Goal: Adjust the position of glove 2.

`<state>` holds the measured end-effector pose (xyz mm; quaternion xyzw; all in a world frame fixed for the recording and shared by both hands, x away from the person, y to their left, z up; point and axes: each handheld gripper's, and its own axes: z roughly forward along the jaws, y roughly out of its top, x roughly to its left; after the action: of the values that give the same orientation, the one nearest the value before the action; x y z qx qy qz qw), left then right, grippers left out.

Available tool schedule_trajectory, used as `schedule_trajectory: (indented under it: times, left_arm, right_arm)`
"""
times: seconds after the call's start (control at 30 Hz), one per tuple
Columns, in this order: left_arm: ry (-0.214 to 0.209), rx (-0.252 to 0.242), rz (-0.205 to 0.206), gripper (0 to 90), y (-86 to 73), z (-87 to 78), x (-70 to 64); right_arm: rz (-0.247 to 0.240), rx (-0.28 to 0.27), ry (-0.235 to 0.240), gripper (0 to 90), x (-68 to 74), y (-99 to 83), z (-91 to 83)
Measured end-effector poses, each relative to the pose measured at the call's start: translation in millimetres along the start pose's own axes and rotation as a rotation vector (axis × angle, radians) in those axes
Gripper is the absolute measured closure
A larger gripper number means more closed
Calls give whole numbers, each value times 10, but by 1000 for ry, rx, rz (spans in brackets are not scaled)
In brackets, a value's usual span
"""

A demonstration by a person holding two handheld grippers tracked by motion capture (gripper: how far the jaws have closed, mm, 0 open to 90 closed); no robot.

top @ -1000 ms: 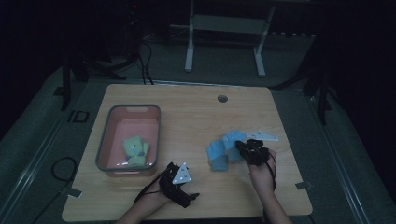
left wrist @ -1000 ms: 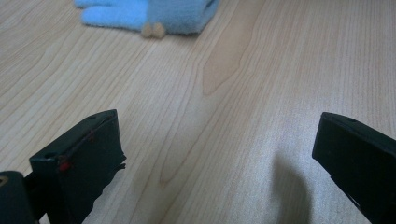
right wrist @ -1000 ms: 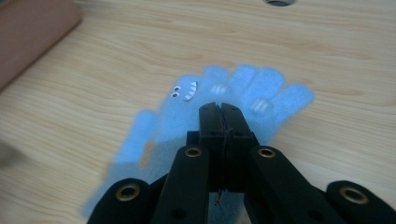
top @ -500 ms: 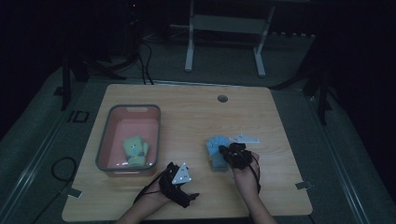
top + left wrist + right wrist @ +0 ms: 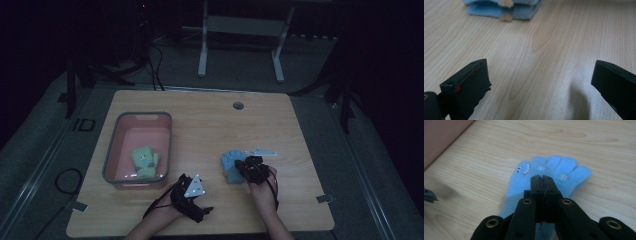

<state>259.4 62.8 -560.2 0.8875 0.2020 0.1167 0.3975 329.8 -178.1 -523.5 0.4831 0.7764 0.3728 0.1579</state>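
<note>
The right gripper [image 5: 541,178], jaws closed, seems to pinch the blue glove [image 5: 549,173]; lift it slowly toward the tub [image 5: 137,118]. The left gripper [image 5: 539,82] rests open.

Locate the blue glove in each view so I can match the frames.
High view: blue glove lies right of centre on the table, at the right gripper.
Left gripper view: top edge, left of centre, beyond the open jaws.
Right gripper view: centre, the shut jaws over its middle.
Shared landmark: the light wood-grain tabletop.
</note>
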Motion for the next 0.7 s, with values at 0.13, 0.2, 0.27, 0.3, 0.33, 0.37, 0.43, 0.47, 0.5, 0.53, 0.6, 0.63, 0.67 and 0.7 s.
schedule_trajectory:
  times: [0.13, 0.2, 0.27, 0.3, 0.33, 0.37, 0.43, 0.47, 0.5, 0.53, 0.6, 0.63, 0.67, 0.7]
  left_arm:
    - [0, -2, 0, 19, 0, 0, -3]
    - [1, 0, 1, 19, 0, 0, -3]
    - [2, 1, 2, 19, 2, 0, -4]
    - [1, -2, -1, 19, 1, 0, -4]
    - [1, -3, -3, 19, 2, -1, -3]
    - [0, -3, -3, 19, 3, -1, -1]
    - [-1, -9, -6, 19, 4, -1, 2]
    - [-3, -12, -6, 19, 4, -1, 1]
    - [-4, -13, -6, 19, 6, 1, -3]
    - [-5, -16, 0, 19, 9, 2, -9]
    - [-5, -24, 12, 19, 19, 4, -26]
    - [-8, -28, 14, 19, 23, 2, -32]
    - [-11, -37, 16, 19, 28, 4, -40]
    - [-12, -38, 18, 19, 34, 4, -46]
  right_arm:
    - [1, 14, -4, 884, -15, -34, 62]
    - [10, 22, -5, 880, -24, -55, 94]
    - [12, 30, -5, 877, -31, -79, 126]
    - [9, 34, -7, 875, -34, -91, 143]
    - [10, 36, -6, 874, -39, -101, 157]
    - [12, 36, -4, 873, -42, -107, 164]
    - [12, 35, -3, 869, -39, -105, 161]
    - [12, 32, -1, 866, -36, -101, 153]
    - [13, 33, 3, 863, -33, -95, 144]
    - [11, 31, 4, 855, -29, -91, 134]
    - [9, 25, 9, 832, -27, -81, 113]
    - [13, 23, 14, 814, -25, -74, 100]
    - [15, 22, 16, 795, -25, -67, 91]
    - [13, 19, 18, 781, -26, -57, 78]
